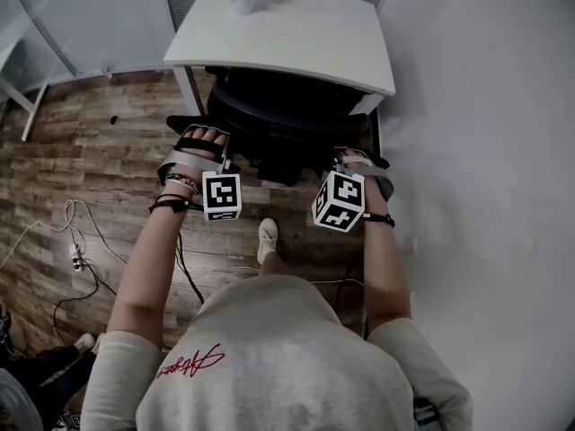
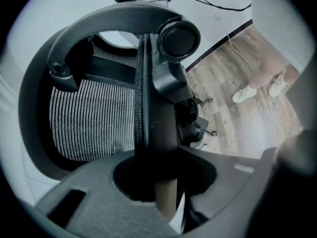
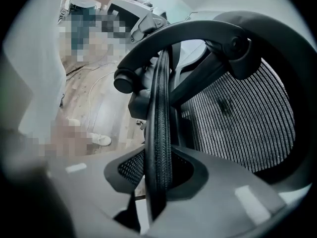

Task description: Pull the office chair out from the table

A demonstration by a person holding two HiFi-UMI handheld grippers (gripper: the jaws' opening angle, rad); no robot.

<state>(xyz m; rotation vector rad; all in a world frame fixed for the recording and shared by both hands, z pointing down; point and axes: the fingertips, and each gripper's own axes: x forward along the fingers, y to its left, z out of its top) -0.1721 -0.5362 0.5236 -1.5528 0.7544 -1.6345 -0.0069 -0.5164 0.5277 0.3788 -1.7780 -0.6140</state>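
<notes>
My left gripper point(image 1: 199, 144) is closed on the left edge of the office chair point(image 1: 278, 119) back, and my right gripper point(image 1: 358, 162) is closed on the right edge. The black rim point(image 3: 159, 133) sits tight between the jaws. The chair is partly tucked under the white table point(image 1: 305, 43), its back facing me, on the wood floor point(image 1: 99, 151)

Soft, even light; the white table point(image 1: 305, 39) and wall point(image 1: 485, 151) wash out pale, the black chair point(image 1: 278, 115) loses detail in shadow. Both gripper views bulge, darken at corners, blur up close.
</notes>
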